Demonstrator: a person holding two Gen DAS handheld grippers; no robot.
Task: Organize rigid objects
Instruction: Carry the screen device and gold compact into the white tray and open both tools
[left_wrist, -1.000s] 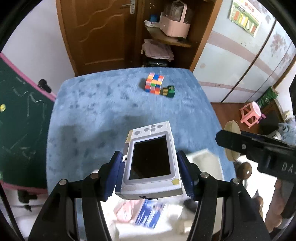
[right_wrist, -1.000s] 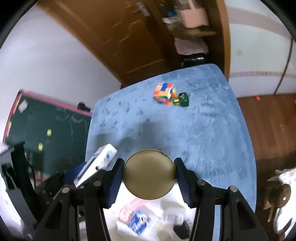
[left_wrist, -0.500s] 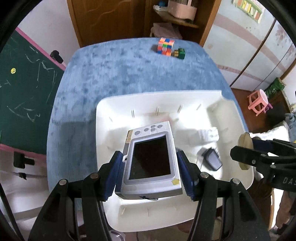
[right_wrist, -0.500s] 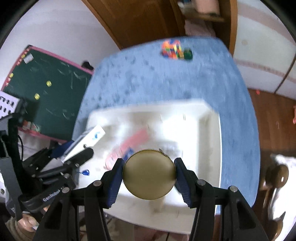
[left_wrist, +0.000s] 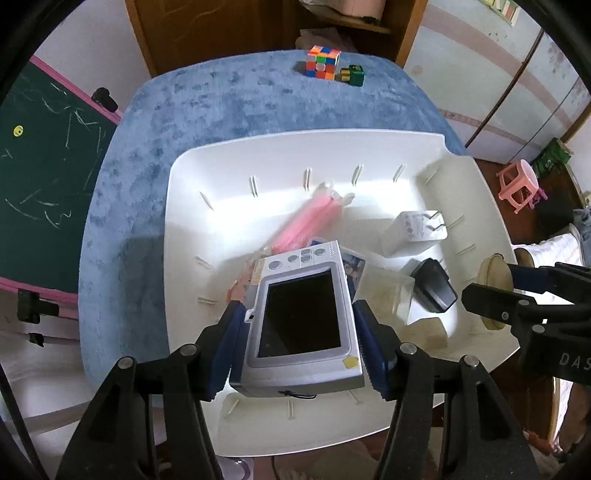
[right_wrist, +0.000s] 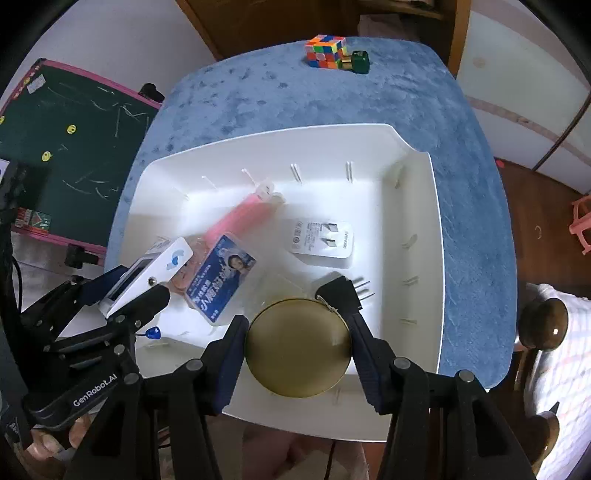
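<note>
**Both hands loaded over the bin, cube stuff not sorted yet**

So the left gripper (left_wrist: 299, 343) is pinching a little silver handheld gadget (left_wrist: 301, 317) with a dark screen, fingers pressed against both its long sides, held up over the near-left part of the white bin (left_wrist: 184, 206). Right gripper (right_wrist: 297, 345) is clamped on a round brass-coloured tin (right_wrist: 297, 347), flat lid facing the camera, held over the near edge of the same bin.

Inside the bin there's already a pile: a pink tube-ish thing (right_wrist: 243, 214) lying diagonally, a blue ID card (right_wrist: 221, 277), a white charger (right_wrist: 321, 240) prongs up, a black plug (right_wrist: 341, 291), and what looks like a clear plastic box (left_wrist: 388, 295) (hard to make out).

Further out on the blue tablecloth (right_wrist: 369, 99), well apart from the bin at the far end, a Rubik's cube (right_wrist: 325, 51) with a small green cube (right_wrist: 360, 61) just beside it.

My read: roughly halfway. Two items in hand need setting down, and the two cubes look untouched.
</note>
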